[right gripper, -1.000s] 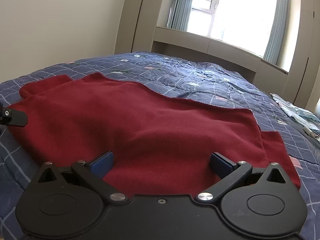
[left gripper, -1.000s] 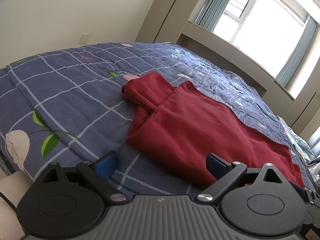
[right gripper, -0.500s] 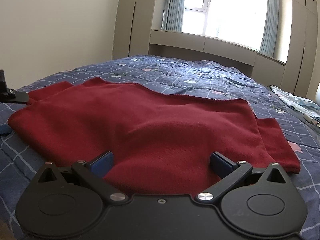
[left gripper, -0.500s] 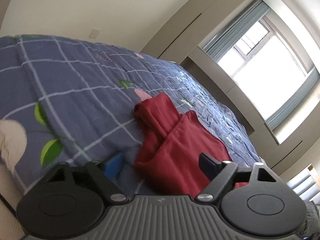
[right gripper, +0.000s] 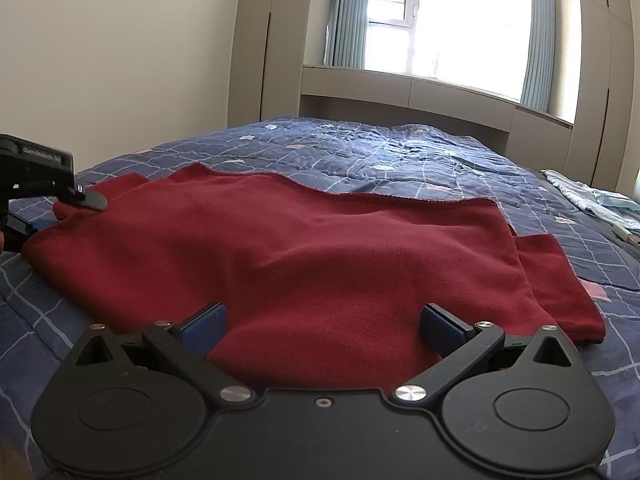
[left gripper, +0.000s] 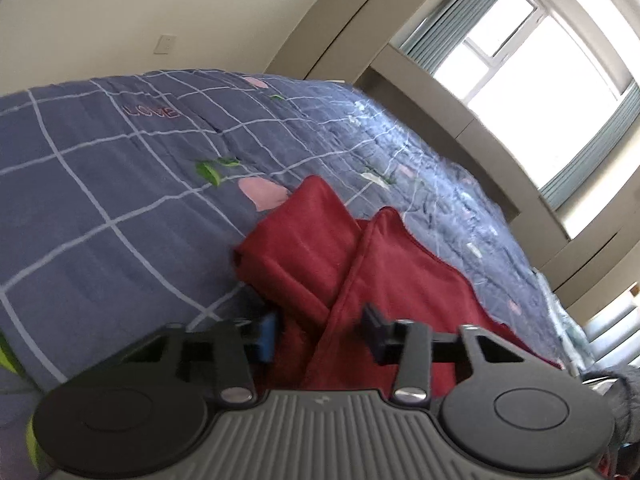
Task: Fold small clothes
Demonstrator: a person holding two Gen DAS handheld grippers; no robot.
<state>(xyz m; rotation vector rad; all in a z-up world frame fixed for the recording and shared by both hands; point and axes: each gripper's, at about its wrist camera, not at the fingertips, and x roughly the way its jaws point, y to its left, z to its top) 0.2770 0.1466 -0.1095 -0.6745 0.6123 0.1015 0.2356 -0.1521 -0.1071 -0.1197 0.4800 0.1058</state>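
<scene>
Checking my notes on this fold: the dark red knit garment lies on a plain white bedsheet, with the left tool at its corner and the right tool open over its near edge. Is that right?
Not quite: the bed cover is wrong. The dark red knit garment lies on a blue quilt with a white grid and flower prints, as the right wrist view shows. The rest stands: the left tool is at its corner, jaws closing around the fabric, and the right tool is open over its near edge.

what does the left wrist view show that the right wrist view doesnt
Only the left wrist view: the left gripper up close, jaws closing with the folded end of the red garment between them, and pink "Love" lettering on the quilt.

Only the right wrist view: the right gripper wide open over the garment's near edge, the garment's whole spread, and light blue cloth at the bed's far right.

Both: the red garment, blue checked quilt, window.
</scene>
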